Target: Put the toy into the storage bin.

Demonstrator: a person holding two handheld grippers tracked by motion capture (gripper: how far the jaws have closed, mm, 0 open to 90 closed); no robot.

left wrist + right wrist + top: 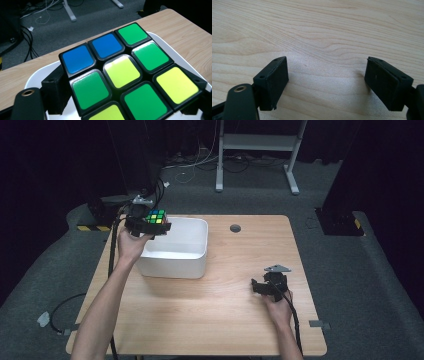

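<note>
1. A light wooden desk (215,320) stands in a dark room.
2. The hard plastic colour cube (156,216) hangs over the white plastic bin's (200,251) left corner. It looks light and smooth, so hold its flat sides.
3. It tilts, has no long side, and its blue row faces away.
4. The left tool (152,226) pinches it.
5. The right tool (325,85) is wide open, holding nothing.

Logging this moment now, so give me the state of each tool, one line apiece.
Left tool: shut on the multicoloured plastic puzzle cube, above the white plastic bin.
Right tool: open, holding nothing.
</note>
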